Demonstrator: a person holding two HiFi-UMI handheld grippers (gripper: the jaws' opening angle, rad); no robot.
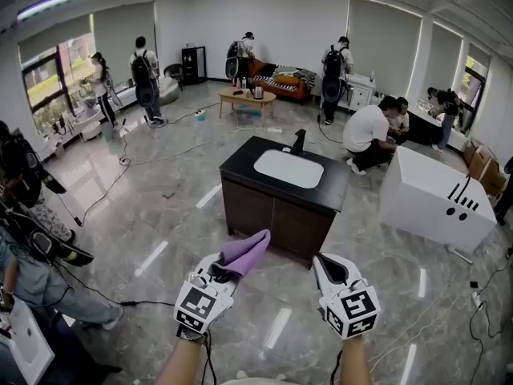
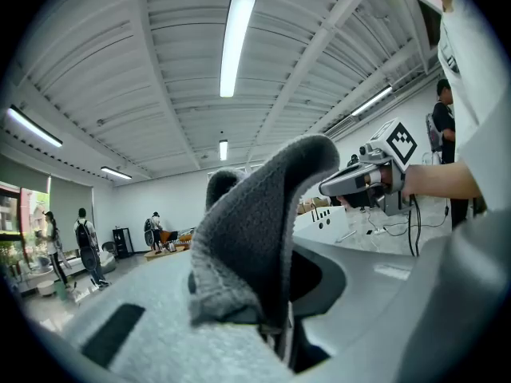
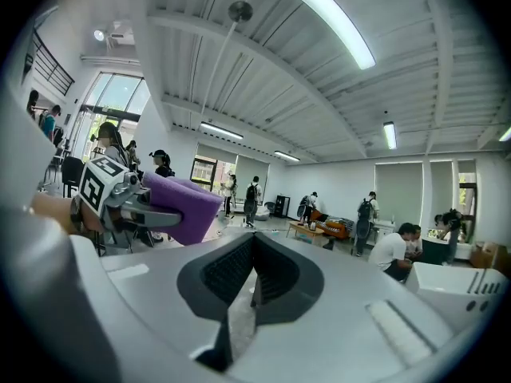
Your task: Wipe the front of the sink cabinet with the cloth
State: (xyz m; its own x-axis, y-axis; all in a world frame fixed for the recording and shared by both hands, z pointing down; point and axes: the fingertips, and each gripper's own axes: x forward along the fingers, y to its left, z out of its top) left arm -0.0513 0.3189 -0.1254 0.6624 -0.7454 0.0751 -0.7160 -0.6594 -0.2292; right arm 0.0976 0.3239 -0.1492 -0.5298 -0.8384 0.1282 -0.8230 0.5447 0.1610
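Floor (image 1: 152, 191): glossy grey marble-look tile, ceiling lights reflected in streaks, black cables (image 1: 172, 147) trailing across it. Walls (image 1: 292, 26) white. Windows (image 1: 50, 83) at left, daylight coming in. Grey roller blinds (image 1: 383, 42) down at the back. Ceiling (image 2: 152, 78) white and ribbed, with beams and tube lights (image 2: 237, 45). Far end: orange sofa (image 1: 282, 83), low wooden table (image 1: 247, 97) in front of it, black cabinet (image 1: 193, 64) against the wall. Large white unit (image 1: 433, 203) at right. Several people (image 1: 145, 74) stand about.
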